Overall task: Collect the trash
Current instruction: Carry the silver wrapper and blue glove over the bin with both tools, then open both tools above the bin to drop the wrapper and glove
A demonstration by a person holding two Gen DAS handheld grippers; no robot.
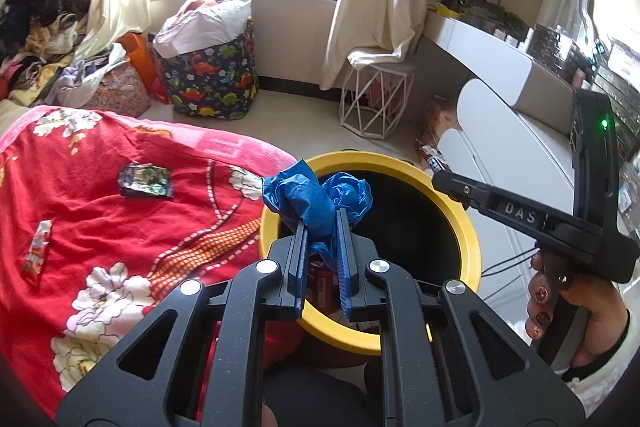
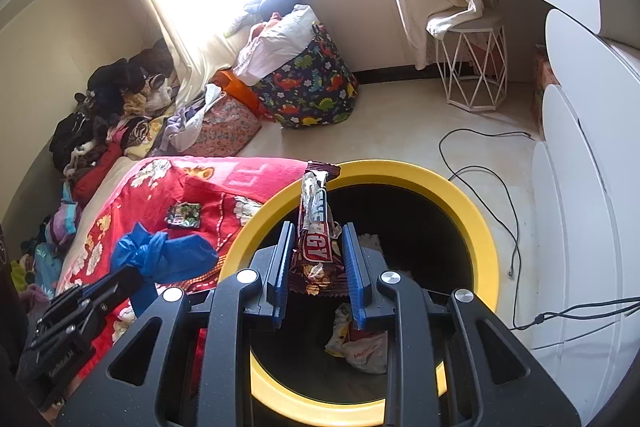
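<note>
A yellow-rimmed black bin (image 1: pixel 472 227) (image 2: pixel 476 211) stands beside the bed. My left gripper (image 1: pixel 323 223) is shut on a crumpled blue plastic bag (image 1: pixel 308 199) held over the bin's near-left rim; it also shows in the right wrist view (image 2: pixel 160 255). My right gripper (image 2: pixel 316 231) is shut on a brown energy-bar wrapper (image 2: pixel 316 227), upright over the bin's mouth. Trash lies inside the bin (image 2: pixel 360 343). A dark snack packet (image 1: pixel 146 181) (image 2: pixel 184 217) and a red wrapper (image 1: pixel 38 253) lie on the red floral bedspread (image 1: pixel 100 227).
A dinosaur-print laundry bag (image 1: pixel 212 79) and clothes piles (image 1: pixel 44 39) stand past the bed. A white wire stool (image 1: pixel 376 103) and white curved cabinets (image 2: pixel 592 187) are to the right. Cables (image 2: pixel 504 187) trail on the floor.
</note>
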